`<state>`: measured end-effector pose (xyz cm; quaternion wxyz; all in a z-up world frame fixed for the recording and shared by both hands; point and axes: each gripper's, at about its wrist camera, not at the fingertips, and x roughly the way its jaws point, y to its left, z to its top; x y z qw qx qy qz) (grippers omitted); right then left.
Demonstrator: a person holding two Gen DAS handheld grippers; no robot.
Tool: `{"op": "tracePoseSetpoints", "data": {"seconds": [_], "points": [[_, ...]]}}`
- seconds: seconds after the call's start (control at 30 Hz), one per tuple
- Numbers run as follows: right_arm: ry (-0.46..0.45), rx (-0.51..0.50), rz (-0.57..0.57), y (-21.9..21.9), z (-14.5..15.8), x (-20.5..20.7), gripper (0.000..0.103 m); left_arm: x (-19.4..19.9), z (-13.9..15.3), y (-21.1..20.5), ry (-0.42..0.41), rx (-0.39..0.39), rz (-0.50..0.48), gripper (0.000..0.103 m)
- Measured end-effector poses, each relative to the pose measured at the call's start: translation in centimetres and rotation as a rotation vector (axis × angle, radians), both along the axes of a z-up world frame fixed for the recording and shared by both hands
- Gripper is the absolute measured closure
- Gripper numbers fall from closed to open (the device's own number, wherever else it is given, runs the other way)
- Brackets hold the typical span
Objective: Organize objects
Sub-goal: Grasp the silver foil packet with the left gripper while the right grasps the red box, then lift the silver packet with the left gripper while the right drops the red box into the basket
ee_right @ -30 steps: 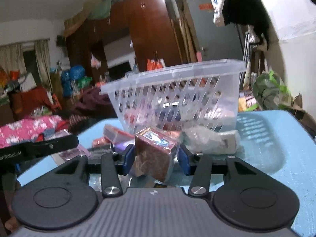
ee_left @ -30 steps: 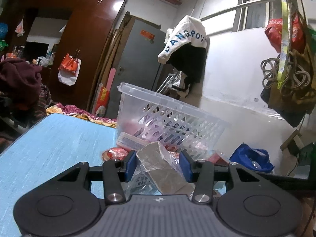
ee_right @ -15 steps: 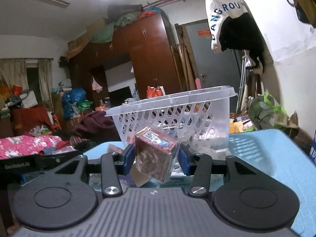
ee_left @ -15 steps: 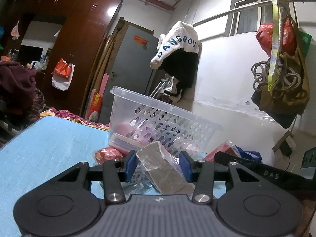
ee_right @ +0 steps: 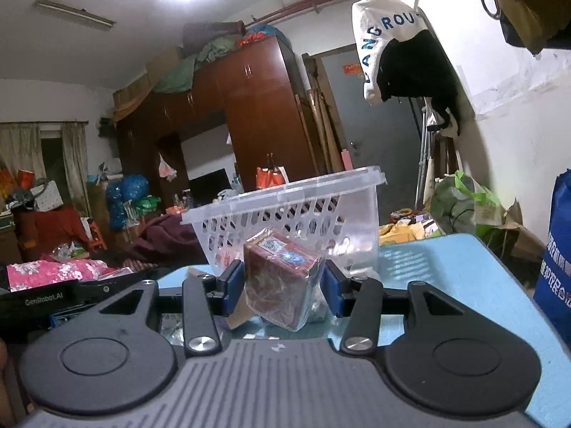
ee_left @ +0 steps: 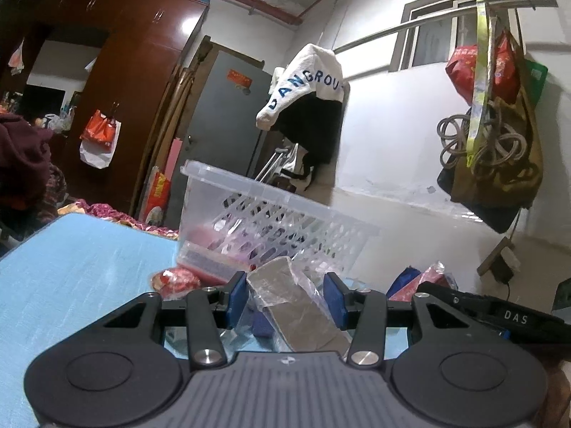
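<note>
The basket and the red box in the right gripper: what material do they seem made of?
Basket: translucent, glossy plastic; slotted walls let light through. Red box: probably printed cardboard, wrapped in clear film, which shines and juts out at its lower corner.

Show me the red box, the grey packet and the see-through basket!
red box (ee_right: 282,278), right wrist view, front face.
grey packet (ee_left: 296,303), left wrist view, top face.
basket (ee_right: 285,192), right wrist view, near rim.

Clear glossy plastic basket (ee_left: 285,214), matt blue tabletop (ee_left: 71,267), shiny film-wrapped red box (ee_right: 282,281)
</note>
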<state>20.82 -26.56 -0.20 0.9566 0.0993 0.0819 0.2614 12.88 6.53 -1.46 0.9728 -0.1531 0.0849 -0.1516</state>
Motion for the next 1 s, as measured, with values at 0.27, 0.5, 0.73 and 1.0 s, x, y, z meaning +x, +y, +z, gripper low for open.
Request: {"op": "tracePoseSetpoints", "data": {"seconds": [0.27, 0.5, 0.73, 1.0], "points": [[-0.12, -0.065, 0.016, 1.6, 6.0, 1.4, 0.053, 2.8, 7.3, 1.1, -0.072, -0.019, -0.005, 0.053], [-0.045, -0.231, -0.009, 6.0, 12.0, 12.6, 0.052, 13.3, 14.5, -1.6, 0.01, 0.075, 0.122, 0.053], [0.022, -0.269, -0.085, 5.9, 10.3, 14.8, 0.0, 17.5, 12.9, -2.8, 0.1, 0.164, 0.202, 0.018], [0.142, -0.221, 0.011, 0.8, 3.9, 9.0, 0.0, 7.7, 7.5, -3.0, 0.135, 0.233, 0.055, 0.015]]}}
